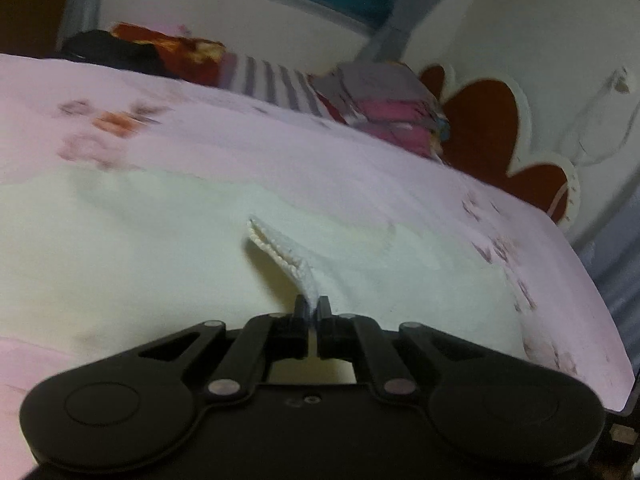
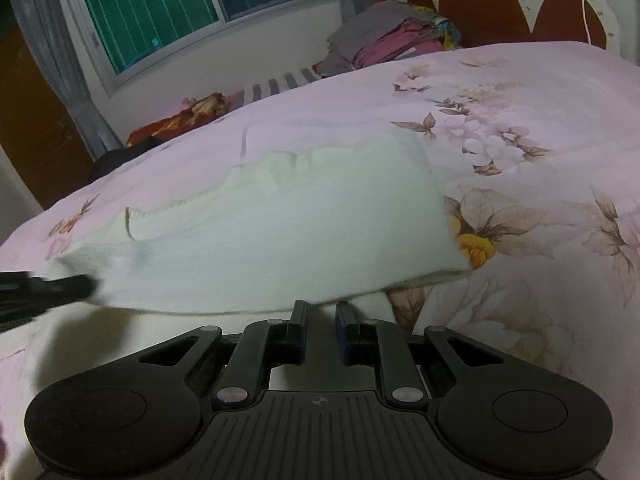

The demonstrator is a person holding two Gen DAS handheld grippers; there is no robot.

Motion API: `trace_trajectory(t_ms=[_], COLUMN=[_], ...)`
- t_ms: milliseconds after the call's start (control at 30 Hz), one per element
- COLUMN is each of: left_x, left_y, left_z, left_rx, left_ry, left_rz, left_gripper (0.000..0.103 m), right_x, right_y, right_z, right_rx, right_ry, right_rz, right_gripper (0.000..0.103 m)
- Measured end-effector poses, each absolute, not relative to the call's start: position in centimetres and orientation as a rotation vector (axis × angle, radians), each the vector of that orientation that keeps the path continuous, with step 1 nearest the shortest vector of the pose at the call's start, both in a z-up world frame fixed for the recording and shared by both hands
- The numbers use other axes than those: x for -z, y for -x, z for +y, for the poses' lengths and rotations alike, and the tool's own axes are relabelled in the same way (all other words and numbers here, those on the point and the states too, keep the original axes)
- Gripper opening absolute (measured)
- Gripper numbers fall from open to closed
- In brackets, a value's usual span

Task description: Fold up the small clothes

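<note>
A white knitted garment (image 1: pixel 160 240) lies spread on the pink flowered bedsheet (image 1: pixel 240 128). My left gripper (image 1: pixel 312 305) is shut on a narrow ribbed edge of it, and that strip rises from the pads. In the right wrist view the same garment (image 2: pixel 280 220) lies folded over itself, with the left gripper (image 2: pixel 85 284) pinching its left corner. My right gripper (image 2: pixel 321 307) stands at the garment's near edge with a narrow gap between its fingers. I see no cloth pinched there.
A stack of folded clothes (image 2: pixel 384 40) sits at the far end of the bed by the red and white headboard (image 2: pixel 480 4). Striped cloth (image 1: pixel 272 80) and a red patterned cloth (image 1: pixel 180 48) lie along the far edge. A window (image 2: pixel 160 12) is behind.
</note>
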State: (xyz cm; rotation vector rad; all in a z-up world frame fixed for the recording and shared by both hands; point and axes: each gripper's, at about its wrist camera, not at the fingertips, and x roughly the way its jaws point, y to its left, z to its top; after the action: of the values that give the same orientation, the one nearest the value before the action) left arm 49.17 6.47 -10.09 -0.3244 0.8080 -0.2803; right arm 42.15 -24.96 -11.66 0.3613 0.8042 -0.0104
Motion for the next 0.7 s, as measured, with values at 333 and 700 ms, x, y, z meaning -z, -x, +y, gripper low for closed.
trace_trajectory(t_ms=[333, 700], left_x=[9.9, 11.5], left_y=[-48.1, -48.2], left_z=[11.2, 11.8], left_rx=[0.196, 0.187], left_ry=[0.316, 0.303], left_rz=[0.795, 0.828], left_gripper=[0.003, 0.003], right_x=[11.6, 10.6], right_y=[-42.8, -41.6], right_z=[-25.2, -25.6], right_rx=[0.024, 0.002], right_ry=[-0.347, -0.319], right_rz=[0.803, 0.810], right_gripper=[0.016, 0.016])
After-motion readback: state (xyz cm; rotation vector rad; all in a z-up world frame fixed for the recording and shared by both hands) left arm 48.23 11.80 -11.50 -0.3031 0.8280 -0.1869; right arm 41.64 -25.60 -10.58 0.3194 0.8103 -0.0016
